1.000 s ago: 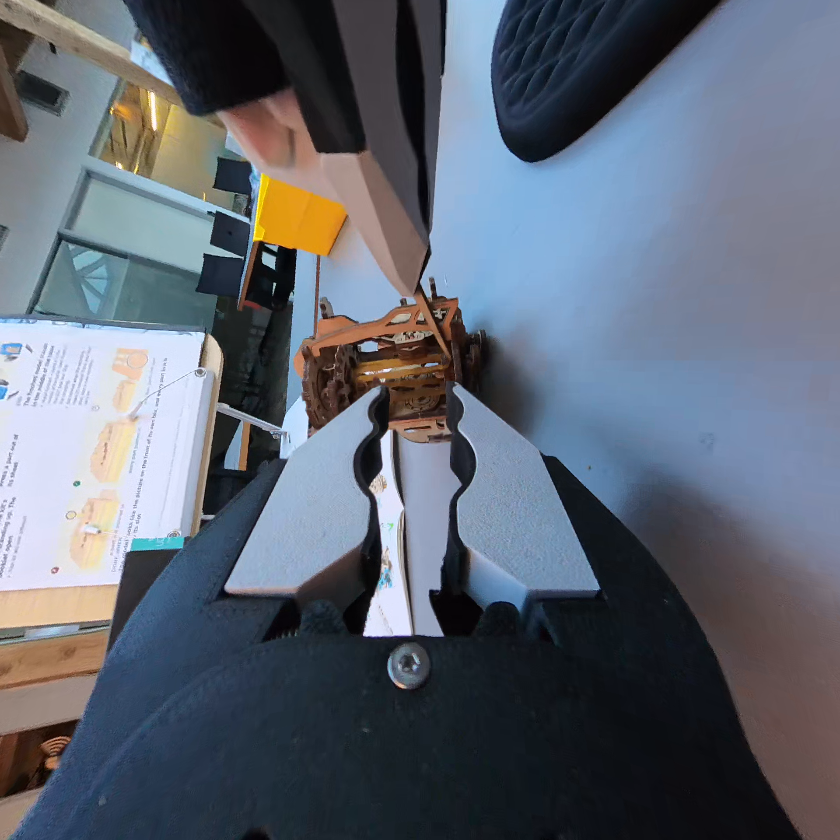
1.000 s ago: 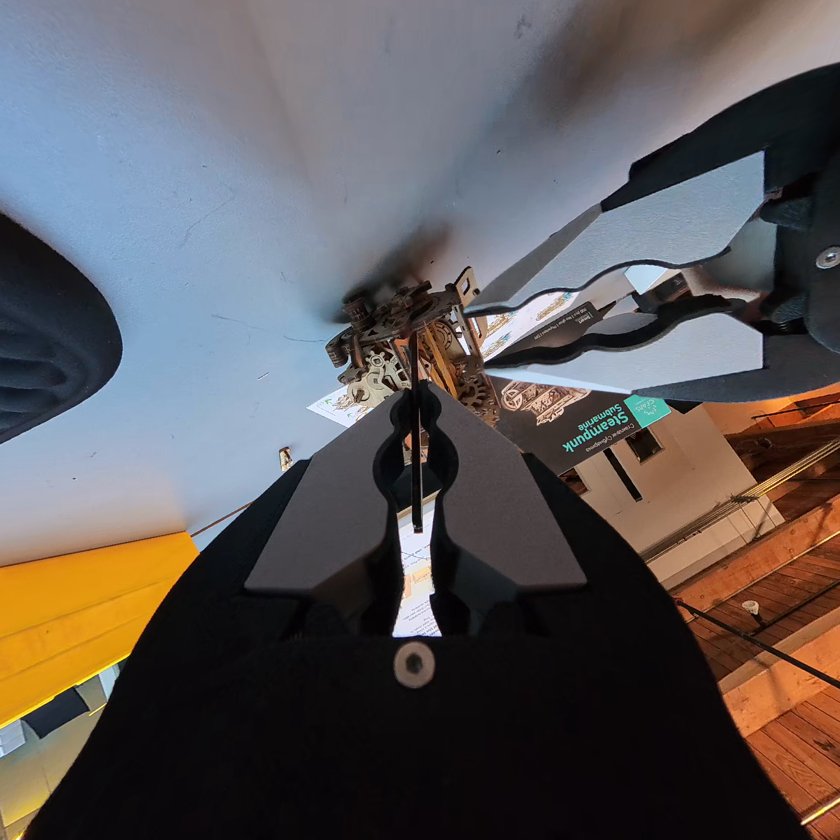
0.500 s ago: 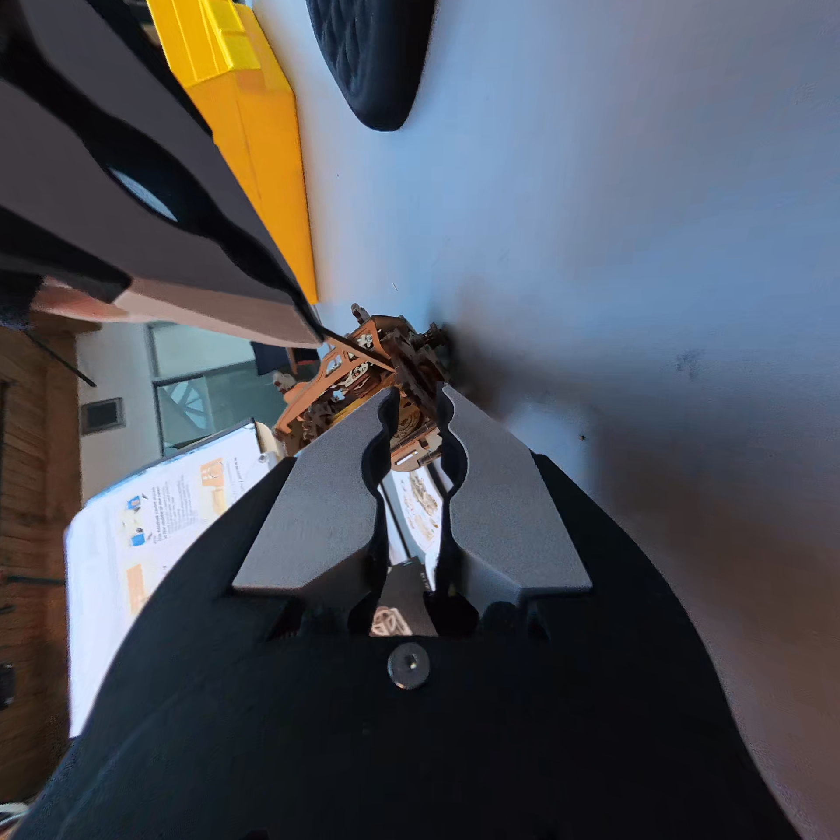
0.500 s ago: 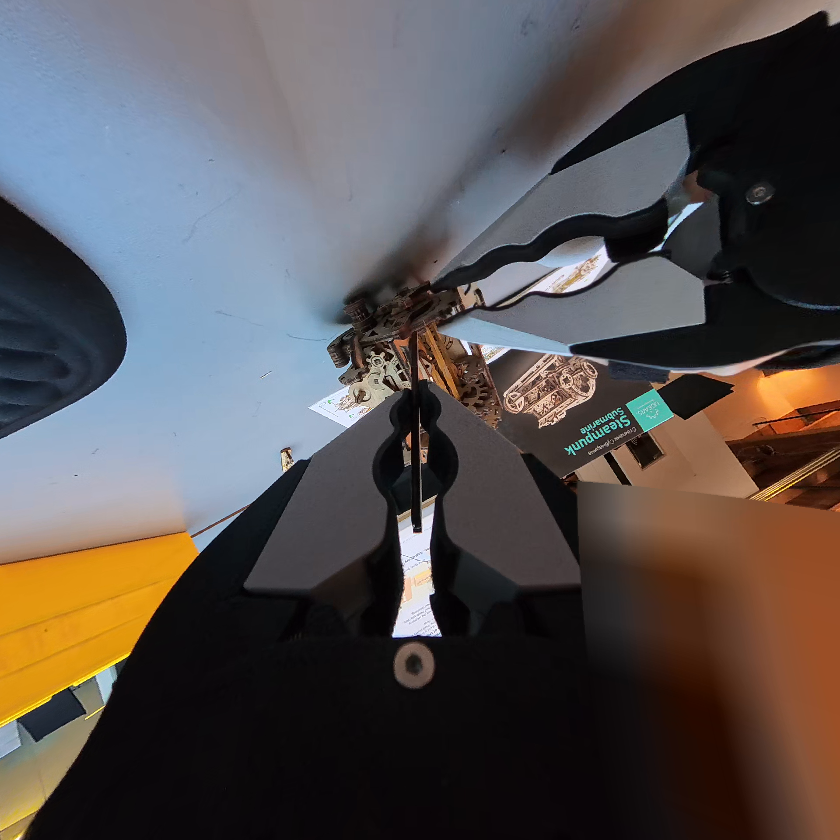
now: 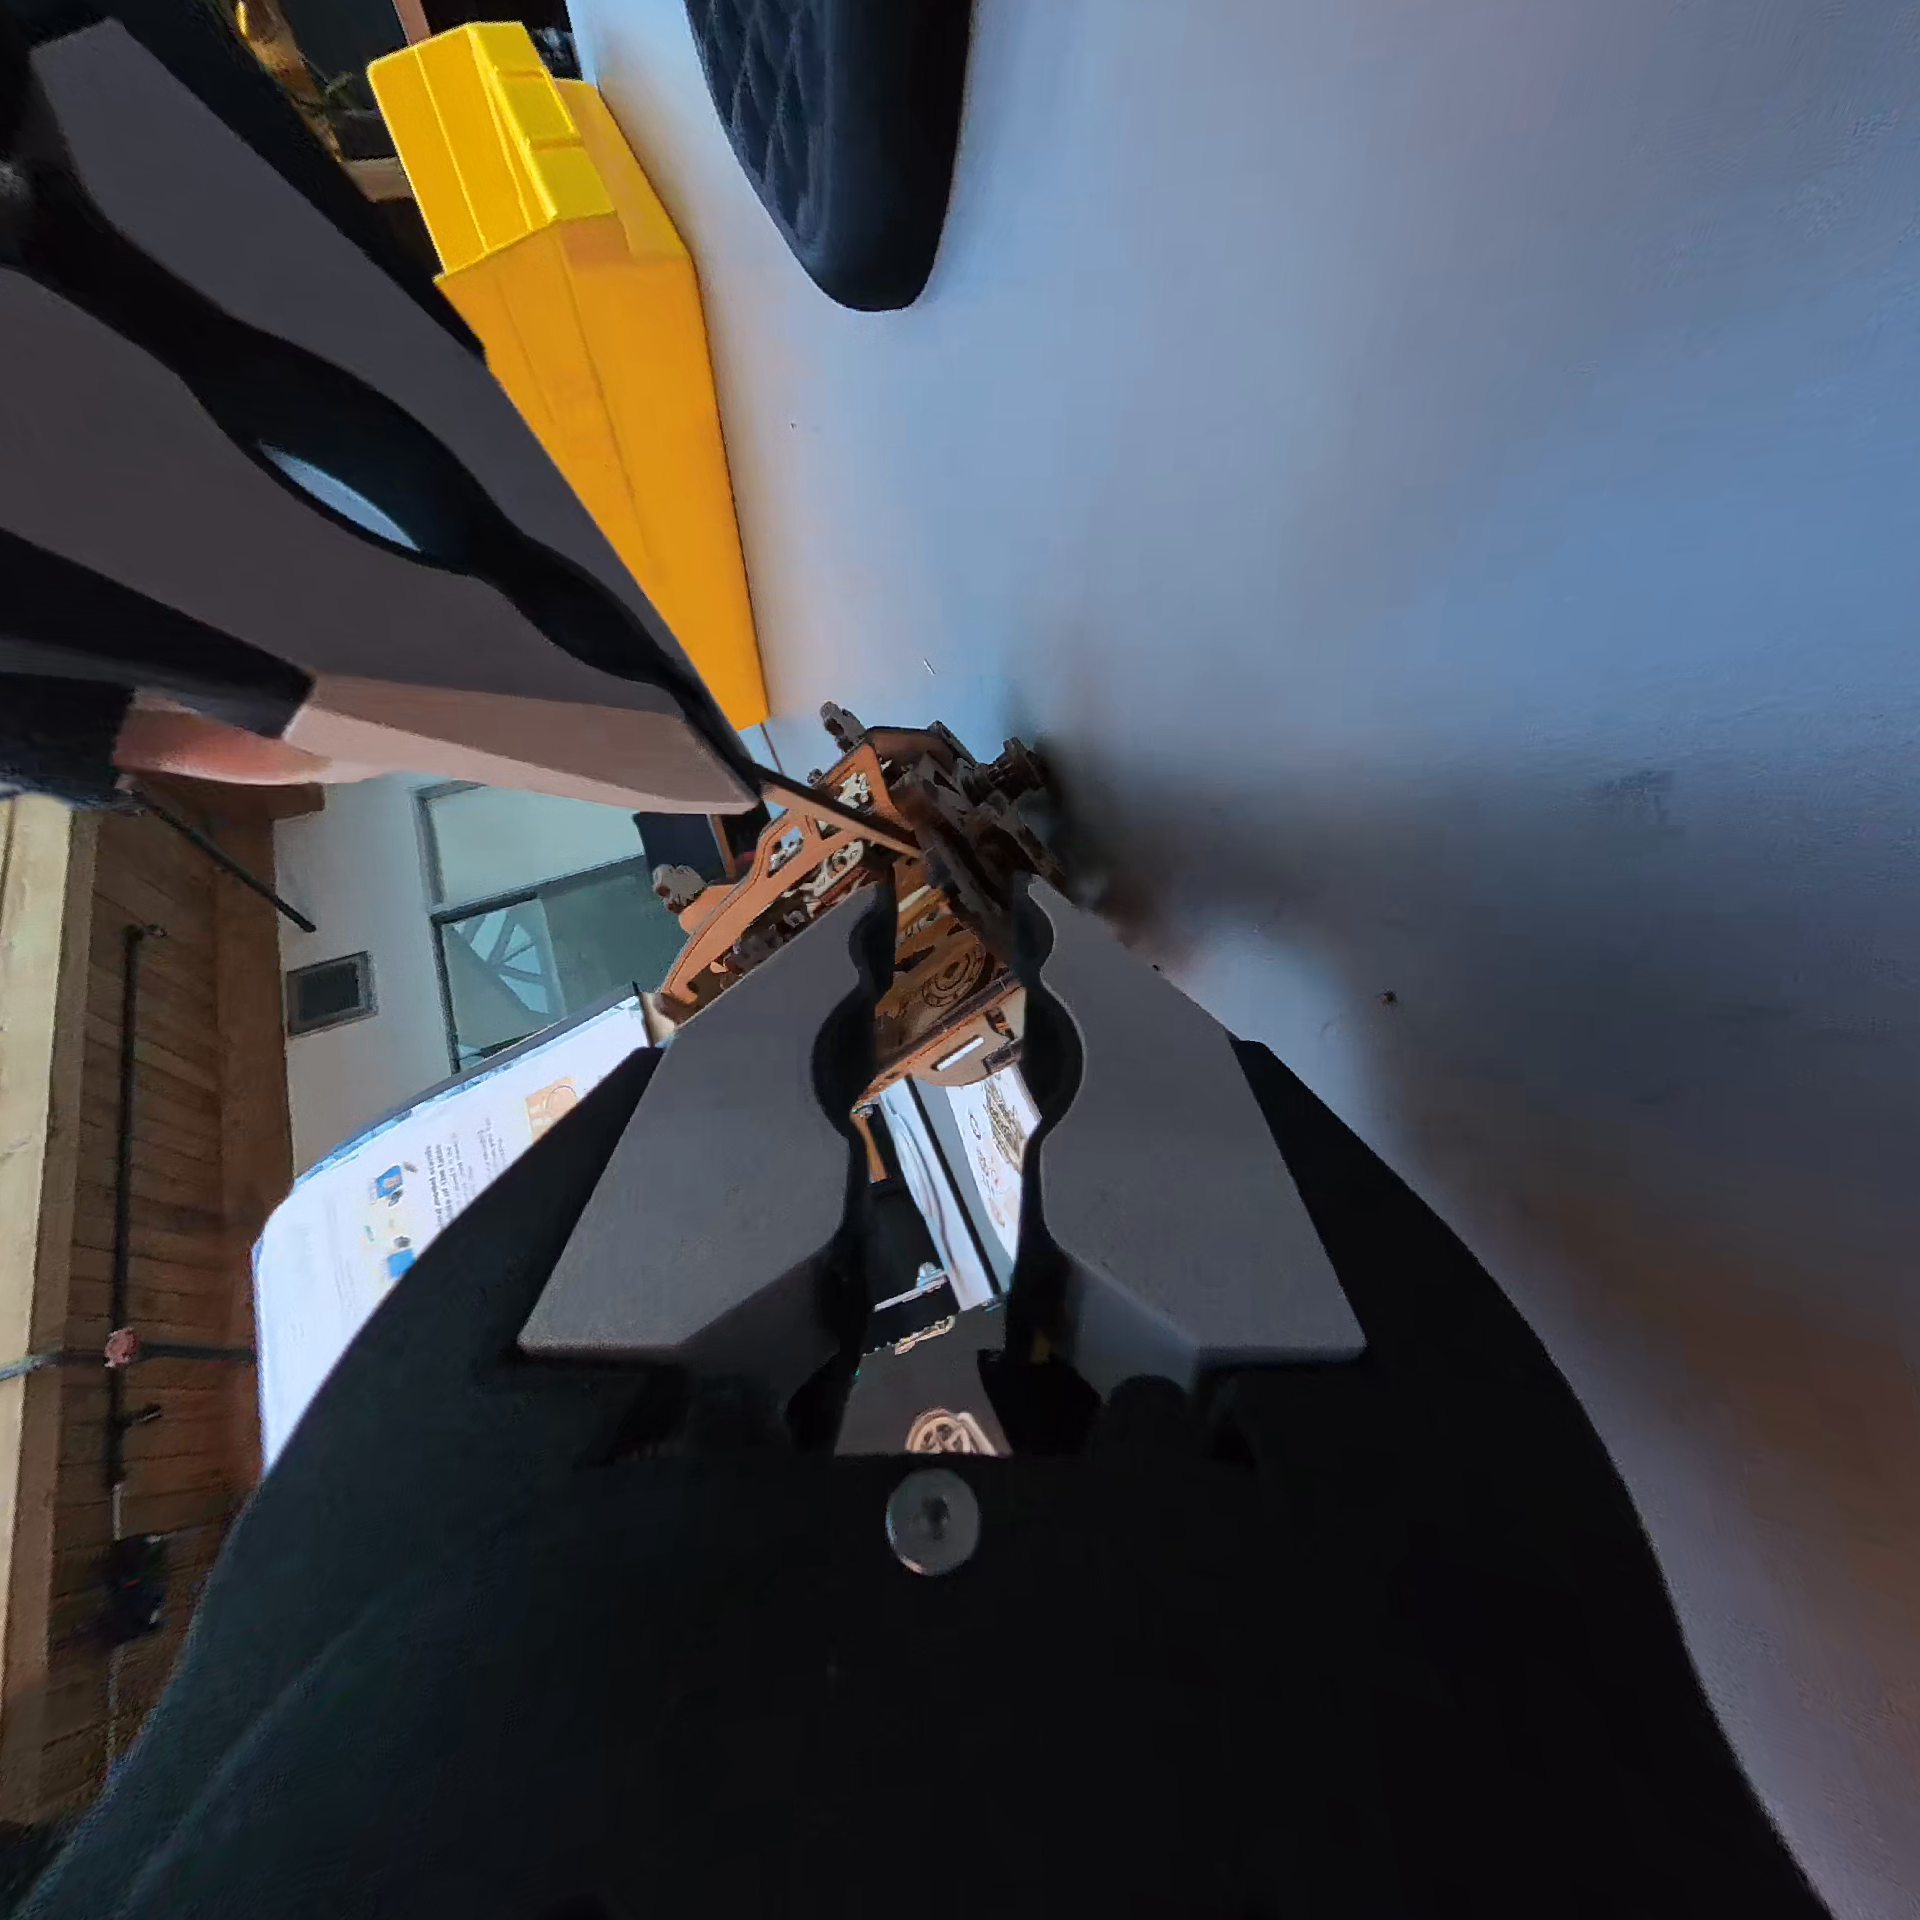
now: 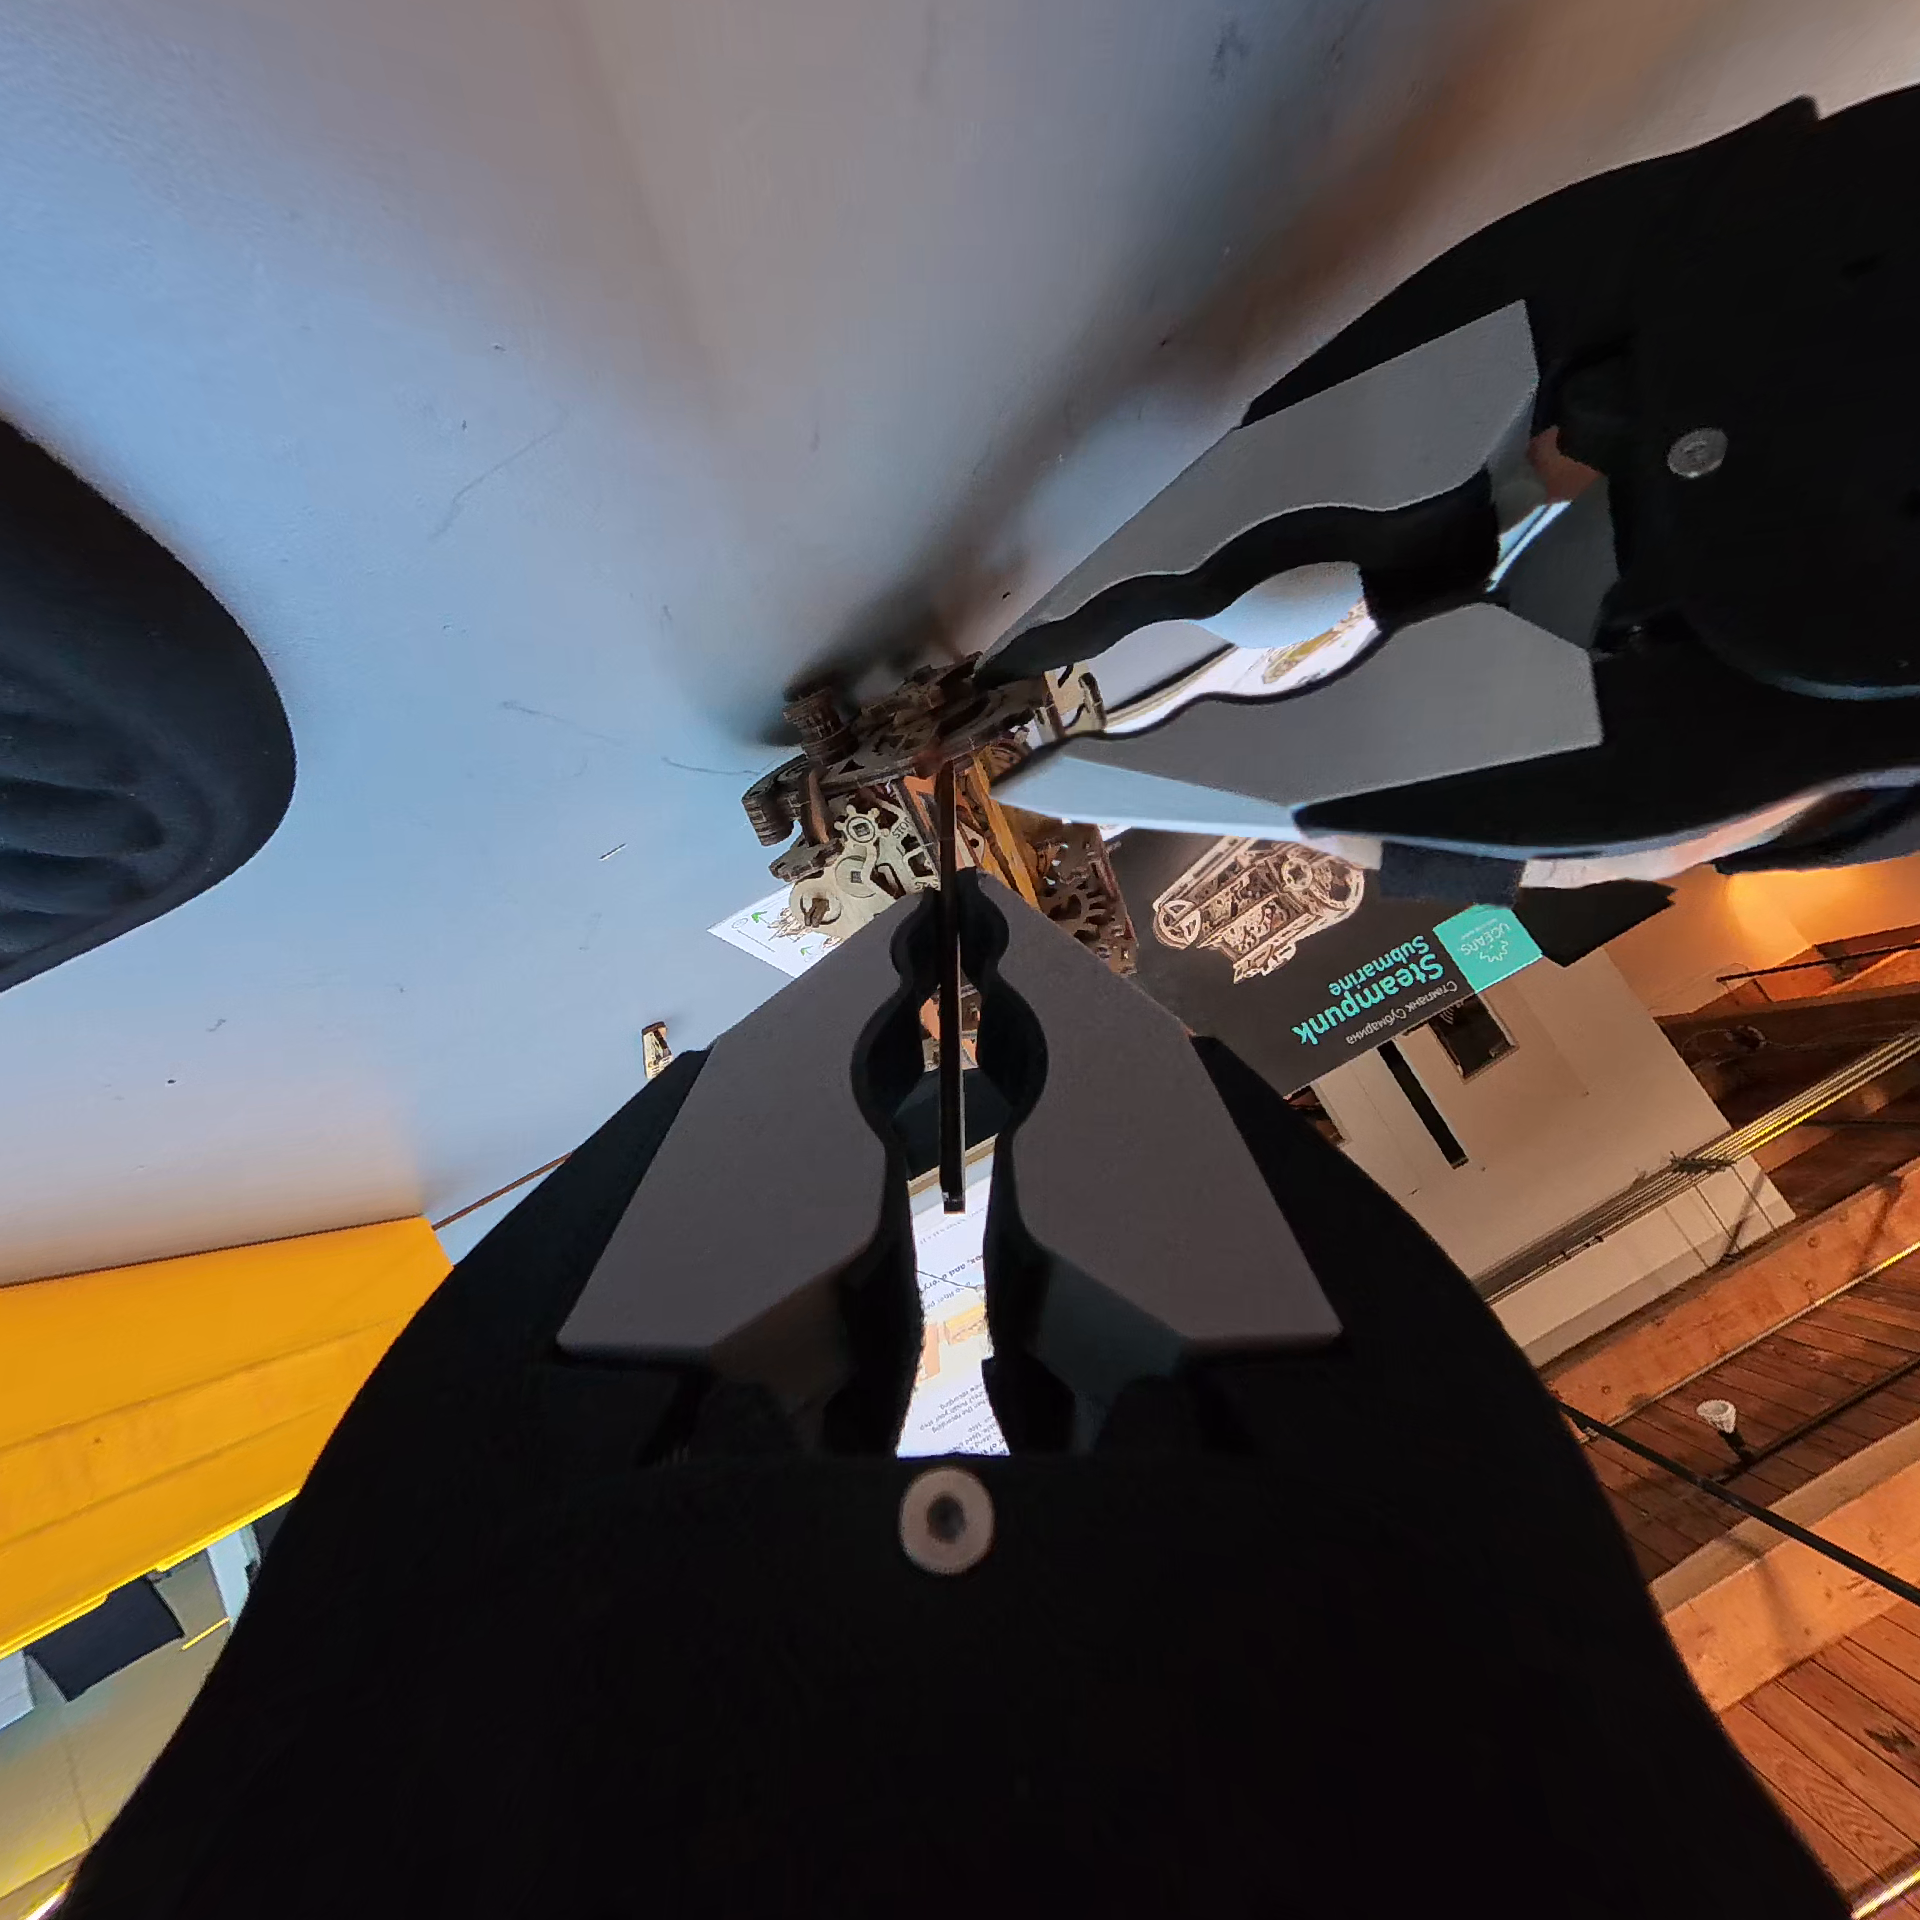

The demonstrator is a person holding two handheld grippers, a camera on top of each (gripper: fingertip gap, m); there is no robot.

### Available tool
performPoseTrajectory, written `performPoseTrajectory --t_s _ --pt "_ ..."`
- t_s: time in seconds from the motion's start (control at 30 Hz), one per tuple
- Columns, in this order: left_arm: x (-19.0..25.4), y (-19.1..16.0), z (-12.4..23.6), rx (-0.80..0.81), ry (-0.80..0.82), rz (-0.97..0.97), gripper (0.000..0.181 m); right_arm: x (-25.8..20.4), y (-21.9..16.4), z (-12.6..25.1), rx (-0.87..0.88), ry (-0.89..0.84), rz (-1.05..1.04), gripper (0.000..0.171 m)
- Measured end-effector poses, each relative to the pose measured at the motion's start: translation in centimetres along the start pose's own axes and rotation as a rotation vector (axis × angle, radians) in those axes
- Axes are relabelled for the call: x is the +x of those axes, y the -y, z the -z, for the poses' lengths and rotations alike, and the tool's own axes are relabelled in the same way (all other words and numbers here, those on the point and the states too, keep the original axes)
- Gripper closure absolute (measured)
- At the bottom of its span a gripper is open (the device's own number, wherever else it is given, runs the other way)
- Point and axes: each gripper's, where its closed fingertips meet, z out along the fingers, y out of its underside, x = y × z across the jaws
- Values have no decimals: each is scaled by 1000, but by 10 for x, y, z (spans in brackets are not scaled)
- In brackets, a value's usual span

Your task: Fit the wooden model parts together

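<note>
We are clamping the wooden gear model (image 5: 935, 914) against the pale table (image 5: 1455, 520) with our left gripper (image 5: 940, 914), while our right gripper (image 6: 948, 904) is pinching a thin dark wooden strip (image 6: 948, 1039) whose tip is touching the model, well clear of the table's edges.

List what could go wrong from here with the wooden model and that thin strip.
1. The thin dark strip, pinched edge-on in the right gripper, meets the wooden model at an angle; pushing might snap it or make it slip.
2. The left gripper clamps the model's gear frame; squeezing might crack it.
</note>
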Motion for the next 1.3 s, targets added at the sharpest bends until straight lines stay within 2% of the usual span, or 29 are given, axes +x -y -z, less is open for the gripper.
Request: performPoseTrajectory --t_s 0.13,0.23,0.4,0.5,0.63,0.73,0.83,0.9,1.0,1.17,1.3 --pt "-5 -2 3 7 -6 61 150 0 0 0 -1 0 -1 169" --pt "-10 -5 8 16 11 186 149 0 -1 0 -2 -3 -2 169" --pt "-30 -18 17 66 54 724 139 0 -1 0 -9 -11 -3 169" --pt "-38 -34 22 54 101 942 138 0 -1 0 -10 -12 -4 169" --pt "-27 -51 18 -27 68 1256 118 0 -2 0 -10 -14 -5 169" --pt "-26 -56 17 -50 90 1430 112 1 -2 -1 -11 -15 -6 170" --pt "-20 -55 11 -68 36 1601 99 1 -2 -1 -12 -14 -4 169" --pt "-13 -54 6 -91 -23 1687 89 1 -2 -1 -13 -13 -4 169" --pt "0 -53 -1 -141 -95 1762 83 2 -3 -1 -15 -15 -4 169" --pt "0 -54 -5 -151 -88 1742 98 2 -3 -1 -16 -16 -4 169" --pt "-1 -50 -7 -140 -122 1751 99 2 -4 -2 -16 -15 -3 169"
